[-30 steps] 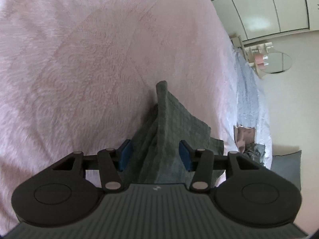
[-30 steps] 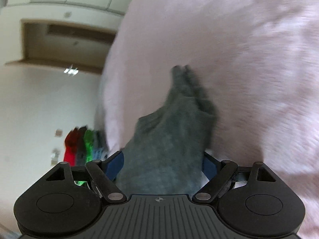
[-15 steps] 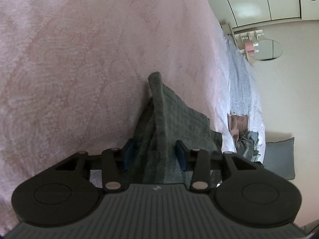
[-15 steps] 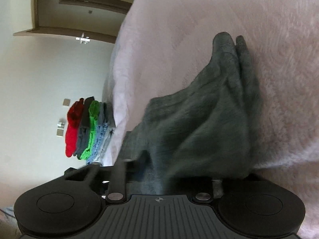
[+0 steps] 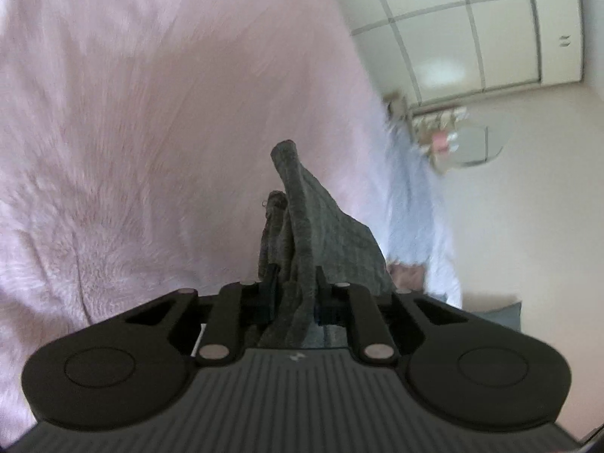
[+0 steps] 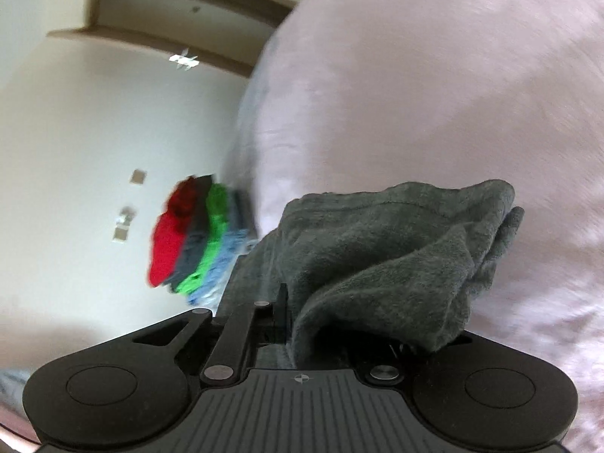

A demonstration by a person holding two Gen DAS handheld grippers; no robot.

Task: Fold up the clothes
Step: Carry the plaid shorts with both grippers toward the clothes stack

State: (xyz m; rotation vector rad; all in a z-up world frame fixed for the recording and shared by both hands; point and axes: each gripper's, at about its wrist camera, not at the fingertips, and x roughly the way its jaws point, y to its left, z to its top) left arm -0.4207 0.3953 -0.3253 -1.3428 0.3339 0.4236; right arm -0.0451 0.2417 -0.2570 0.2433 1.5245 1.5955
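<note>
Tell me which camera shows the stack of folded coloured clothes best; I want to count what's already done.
The right wrist view. The stack of folded clothes sits at the pink blanket's edge, its red, grey, green and blue layers visible though blurred. The left wrist view shows none of it, only the grey cloth pinched in the left gripper.

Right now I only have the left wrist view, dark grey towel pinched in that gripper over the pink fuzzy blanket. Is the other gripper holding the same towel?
Observer: Yes. The right gripper is shut on the dark grey terry towel, which drapes over its right finger and hides it.
Operator: Anything beside it that I can't see?
Observer: A stack of folded clothes, red, grey, green and blue, lies at the edge of the pink fuzzy blanket, left of the towel.
Operator: What's behind that stack?
Observer: A pale wall with a wood-framed doorway.
</note>
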